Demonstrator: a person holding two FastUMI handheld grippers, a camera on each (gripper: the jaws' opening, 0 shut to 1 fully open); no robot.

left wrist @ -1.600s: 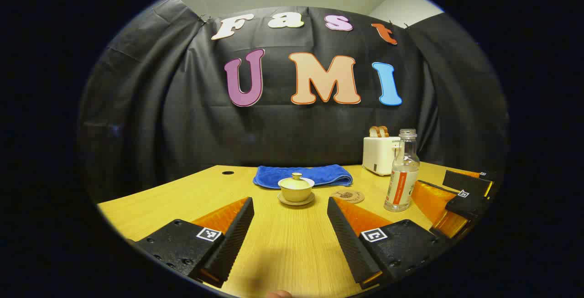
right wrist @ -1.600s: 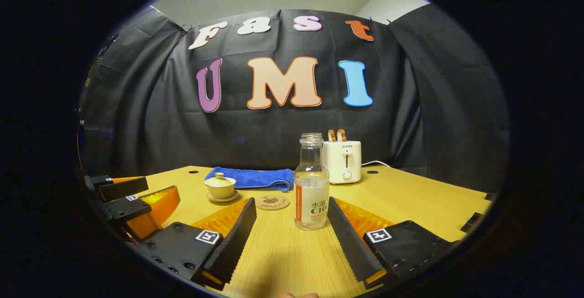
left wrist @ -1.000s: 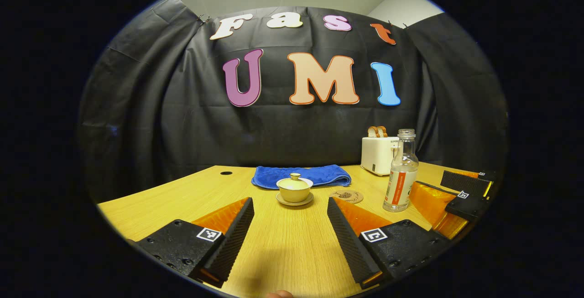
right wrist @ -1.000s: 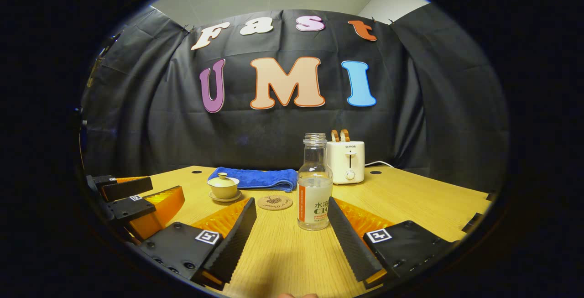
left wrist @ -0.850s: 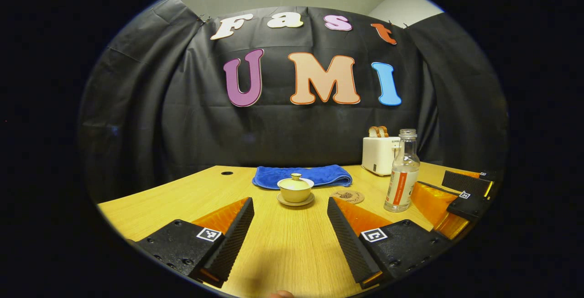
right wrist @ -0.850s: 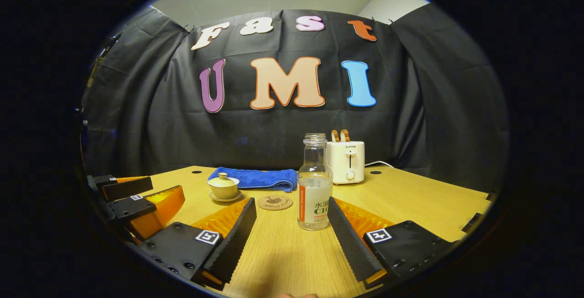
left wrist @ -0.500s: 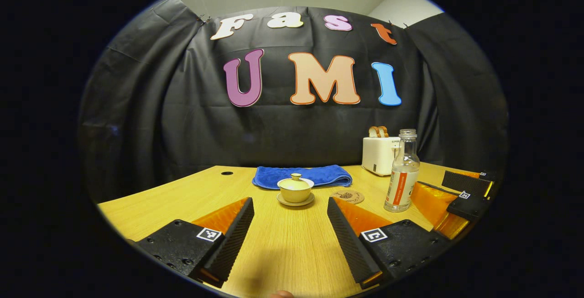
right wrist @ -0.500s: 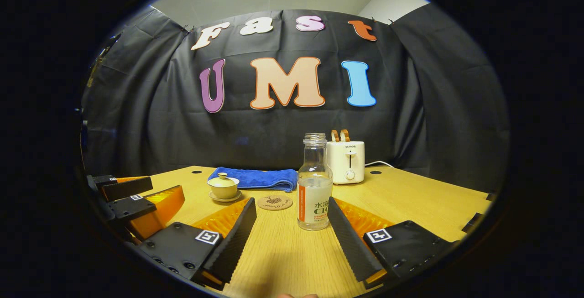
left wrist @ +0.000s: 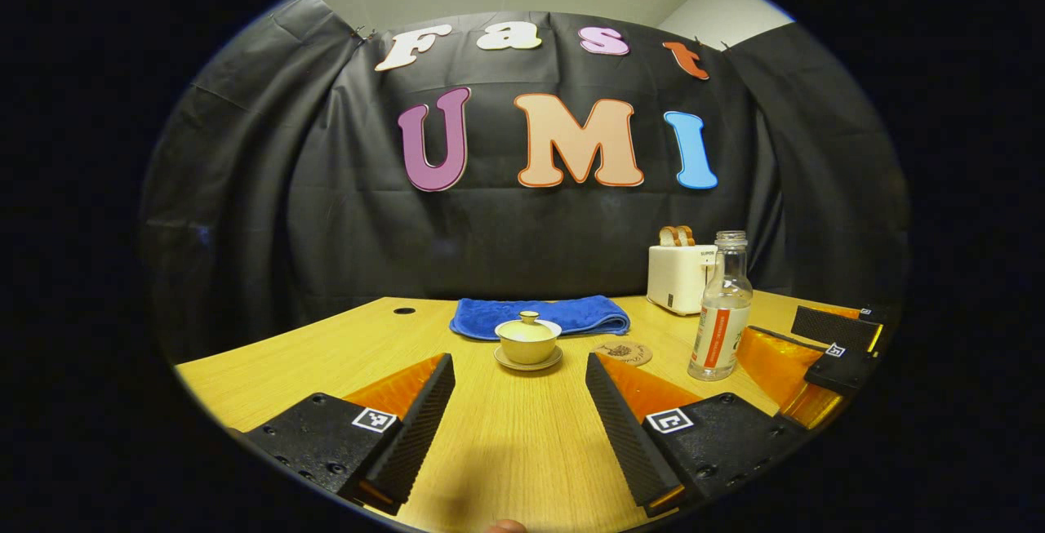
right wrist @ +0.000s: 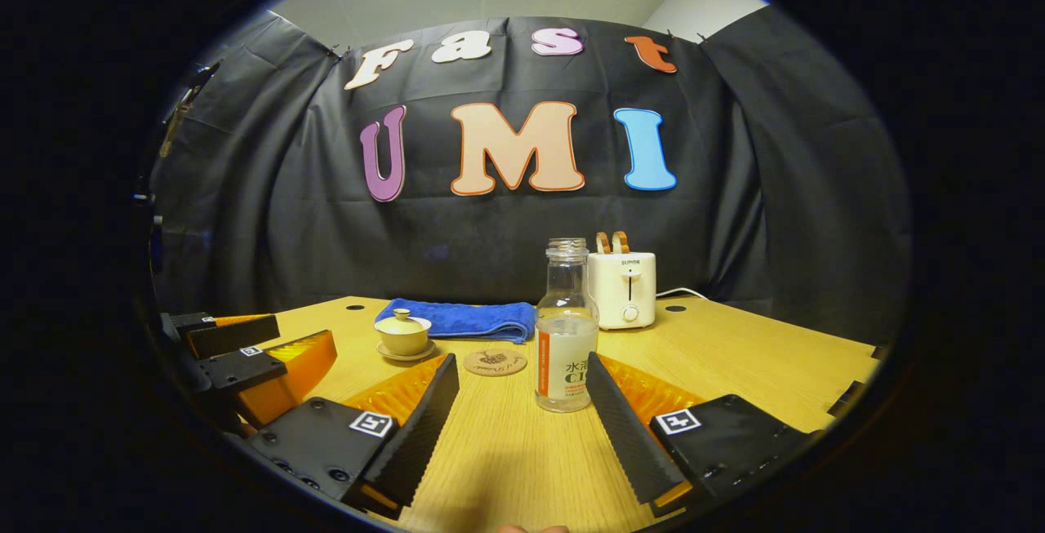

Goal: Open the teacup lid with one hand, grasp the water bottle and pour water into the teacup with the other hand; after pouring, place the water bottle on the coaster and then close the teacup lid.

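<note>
My left tool point(left wrist: 519, 402) hangs released, facing the lidded teacup point(left wrist: 528, 341) ahead on the surface point(left wrist: 326, 353). My right tool point(right wrist: 519, 402) is released before the uncapped water bottle point(right wrist: 566, 329), beside the coaster point(right wrist: 495, 362). A clumsy approach could topple the bottle.

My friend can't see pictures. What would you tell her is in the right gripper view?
The open right gripper faces a capless water bottle standing on a wooden table. To its left lie a round coaster and a lidded teacup, with a blue towel and white toaster behind.
</note>
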